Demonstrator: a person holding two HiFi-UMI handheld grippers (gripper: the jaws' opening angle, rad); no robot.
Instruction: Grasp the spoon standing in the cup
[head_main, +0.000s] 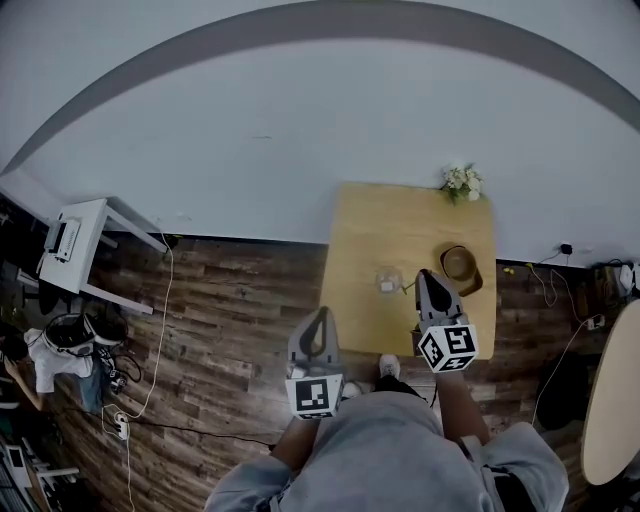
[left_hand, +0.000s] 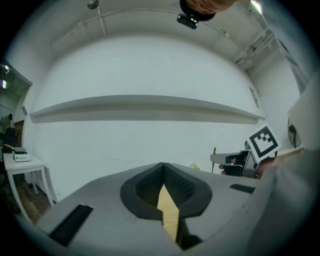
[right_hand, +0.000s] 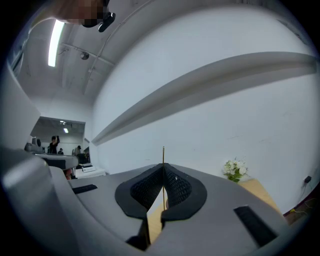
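My right gripper (head_main: 424, 272) hovers over the wooden table (head_main: 380, 220), just right of the clear glass cup (head_main: 388, 280). In the right gripper view its jaws (right_hand: 163, 166) are shut on the thin gold spoon (right_hand: 163, 154), whose handle stands upright and pokes out above the pads. The left gripper view shows that same gripper (left_hand: 213, 159) off to the right, holding the spoon (left_hand: 214, 154) vertical in the air. My left gripper (head_main: 321, 311) hangs beside the table's left front corner, jaws (left_hand: 163, 165) shut with nothing in them. Neither gripper view shows the cup.
A brown bowl (head_main: 460, 266) sits on the table right of the right gripper. White flowers (head_main: 462, 180) stand at the far right corner. A white side table (head_main: 80, 240) and cables (head_main: 150, 370) occupy the wooden floor at left. A round tabletop (head_main: 615, 400) shows at the right edge.
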